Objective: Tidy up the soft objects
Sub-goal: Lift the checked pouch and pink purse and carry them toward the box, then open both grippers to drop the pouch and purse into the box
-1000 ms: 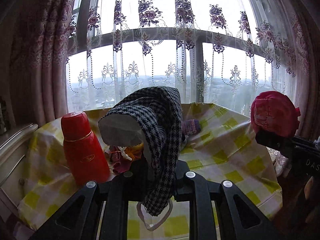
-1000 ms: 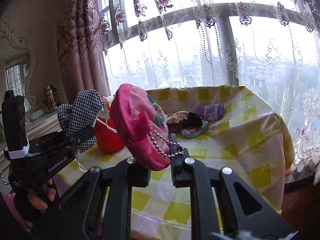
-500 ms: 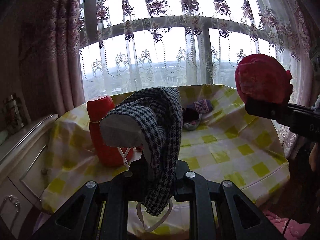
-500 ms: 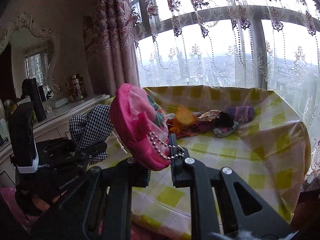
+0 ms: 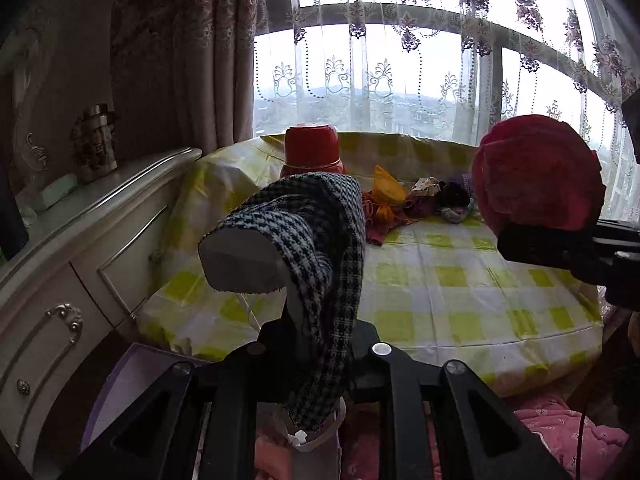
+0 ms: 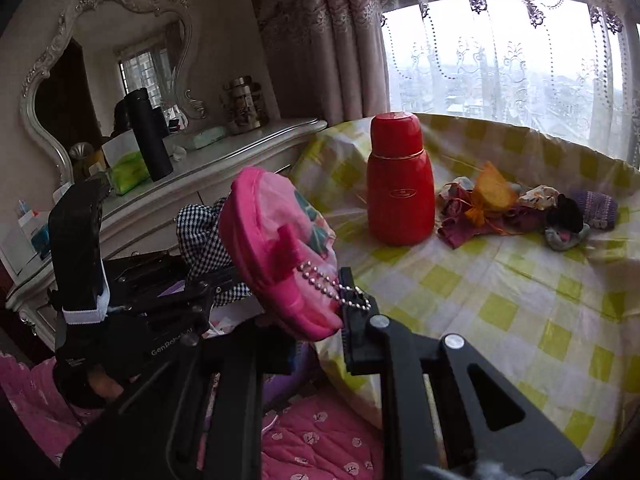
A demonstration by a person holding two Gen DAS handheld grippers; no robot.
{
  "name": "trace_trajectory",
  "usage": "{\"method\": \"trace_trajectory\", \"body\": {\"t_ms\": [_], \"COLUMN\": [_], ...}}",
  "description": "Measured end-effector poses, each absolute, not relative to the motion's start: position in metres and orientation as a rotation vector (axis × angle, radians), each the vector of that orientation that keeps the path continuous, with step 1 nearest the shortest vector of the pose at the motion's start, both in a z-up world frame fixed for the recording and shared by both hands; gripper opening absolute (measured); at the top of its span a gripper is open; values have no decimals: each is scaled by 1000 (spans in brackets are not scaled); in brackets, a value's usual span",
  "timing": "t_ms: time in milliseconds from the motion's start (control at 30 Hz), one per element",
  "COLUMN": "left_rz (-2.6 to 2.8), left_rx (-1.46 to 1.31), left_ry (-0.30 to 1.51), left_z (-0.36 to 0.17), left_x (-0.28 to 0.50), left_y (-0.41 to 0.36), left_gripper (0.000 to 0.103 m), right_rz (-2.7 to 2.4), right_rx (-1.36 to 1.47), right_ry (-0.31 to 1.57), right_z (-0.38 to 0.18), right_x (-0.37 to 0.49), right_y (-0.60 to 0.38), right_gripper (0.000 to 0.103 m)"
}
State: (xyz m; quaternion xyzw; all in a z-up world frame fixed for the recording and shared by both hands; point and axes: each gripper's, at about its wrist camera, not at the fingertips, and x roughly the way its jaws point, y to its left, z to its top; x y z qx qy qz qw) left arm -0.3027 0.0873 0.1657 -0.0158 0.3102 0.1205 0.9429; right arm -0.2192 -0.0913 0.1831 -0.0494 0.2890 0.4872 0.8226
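Pouches (image 6: 280,256) clamped — grippers (image 5: 320,344) off table edge (image 5: 400,354).

— What frames the room?
— A wide window (image 5: 400,76) with sheer embroidered curtains (image 6: 500,40), pale daylight beyond, and heavy patterned drapes (image 5: 200,52) at its left.

— And the furniture?
— A cream dresser (image 6: 240,160) under an ornate silver-framed mirror (image 6: 100,68); a round table in a yellow-checked cloth (image 5: 460,300).

A black-and-white houndstooth pouch (image 5: 320,248) and a pink pouch (image 6: 276,248) with a bead chain hang off the table's near edge; more small fabric pieces (image 6: 520,208) lie heaped near the table's (image 6: 520,300) far edge.
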Motion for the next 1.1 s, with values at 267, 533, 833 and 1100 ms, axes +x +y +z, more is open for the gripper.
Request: {"method": "trace_trajectory", "body": {"t_ms": [267, 533, 833, 1100], "left_rz": [364, 446, 508, 556], "left_rx": [-140, -196, -244, -344], "left_ry": [758, 819, 888, 978], "left_z": [133, 109, 82, 50], "left_x": [-329, -348, -360, -368], "left_y": [135, 166, 195, 226], "left_gripper": [20, 20, 21, 24], "right_rz": [1169, 1264, 1324, 1330], "right_rx": [-219, -378, -533, -590], "right_ry": [707, 759, 847, 960], "right_z": [163, 142, 108, 77], "right_x": [-242, -274, -299, -299], "right_y": [-36, 11, 52, 77], "right_gripper": [18, 18, 18, 18]}}
